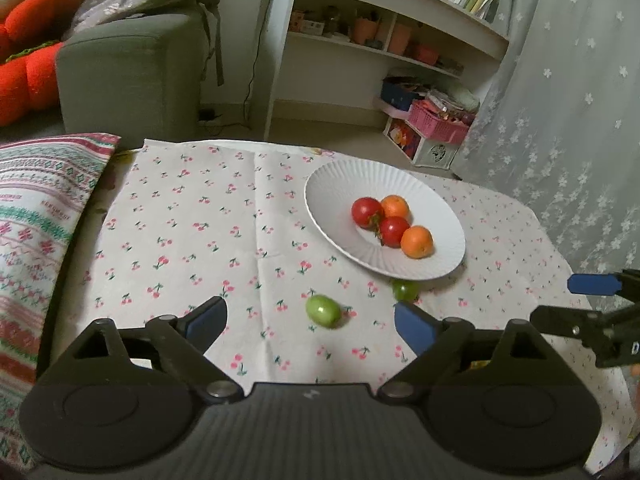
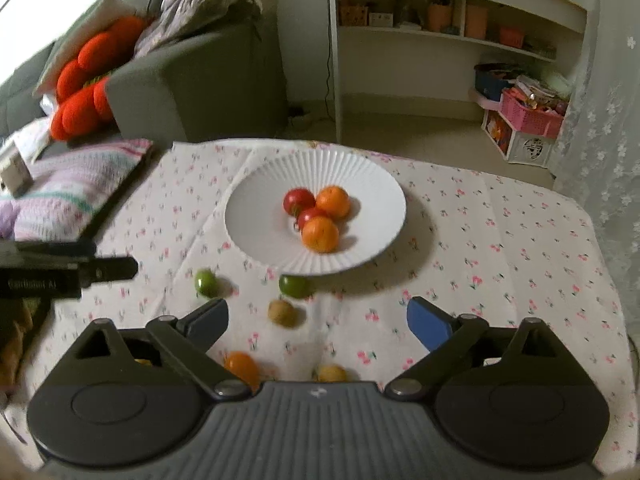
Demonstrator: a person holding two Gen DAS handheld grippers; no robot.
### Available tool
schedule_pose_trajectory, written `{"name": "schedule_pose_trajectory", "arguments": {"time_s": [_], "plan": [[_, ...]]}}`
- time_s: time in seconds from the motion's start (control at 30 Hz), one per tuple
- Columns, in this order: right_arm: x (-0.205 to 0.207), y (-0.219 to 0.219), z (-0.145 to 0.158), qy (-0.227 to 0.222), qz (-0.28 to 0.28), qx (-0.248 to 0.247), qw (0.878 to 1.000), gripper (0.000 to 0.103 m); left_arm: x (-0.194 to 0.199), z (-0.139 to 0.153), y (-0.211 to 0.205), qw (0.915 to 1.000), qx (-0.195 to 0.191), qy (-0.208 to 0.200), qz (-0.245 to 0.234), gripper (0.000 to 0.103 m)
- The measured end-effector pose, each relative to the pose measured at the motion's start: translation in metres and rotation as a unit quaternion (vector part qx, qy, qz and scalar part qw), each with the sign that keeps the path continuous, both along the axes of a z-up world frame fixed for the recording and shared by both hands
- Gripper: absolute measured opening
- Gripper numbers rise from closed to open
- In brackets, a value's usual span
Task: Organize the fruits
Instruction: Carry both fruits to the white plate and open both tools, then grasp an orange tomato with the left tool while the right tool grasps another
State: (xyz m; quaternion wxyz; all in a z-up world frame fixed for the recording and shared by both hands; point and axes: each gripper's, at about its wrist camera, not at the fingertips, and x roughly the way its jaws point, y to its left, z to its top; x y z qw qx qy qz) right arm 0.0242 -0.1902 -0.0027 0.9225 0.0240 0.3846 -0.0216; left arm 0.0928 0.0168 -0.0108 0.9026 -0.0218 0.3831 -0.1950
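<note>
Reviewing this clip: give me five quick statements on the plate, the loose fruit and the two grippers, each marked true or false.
1. The white plate holds four fruits. True.
2. The left gripper is shut on a green fruit. False: it is open, and the green fruit lies on the tablecloth between its fingers.
3. The right gripper is open and holds nothing. True.
4. Both oranges lie off the plate. False: both sit on it beside two red tomatoes.
5. A brownish fruit lies on the cloth. True.
</note>
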Motion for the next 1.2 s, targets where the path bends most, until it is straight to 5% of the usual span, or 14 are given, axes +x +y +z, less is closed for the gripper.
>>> {"name": "schedule_pose_trajectory", "arguments": {"time_s": [0.4,0.7,0.9,1.2], "plan": [[-0.020,0.009,-0.034,0.054,0.025,-0.015,0.998,0.098,-0.034,-0.016,0.000,0.9992,0.036,0.015,-0.004,0.085],[-0.021,-0.008,-0.030,0.046,0.001,0.010,0.999,0.092,-0.074,-0.030,-0.056,0.9872,0.075,-0.018,-0.140,0.083],[-0.013,-0.016,-0.045,0.068,-0.020,0.058,0.996,0.078,-0.081,-0.052,-0.070,0.9774,0.090,-0.004,-0.191,0.068],[0.010,0.011,-0.060,0.080,0.022,0.066,0.994,0.066,-0.069,-0.075,-0.076,0.9739,0.082,0.020,-0.210,0.038]]}}
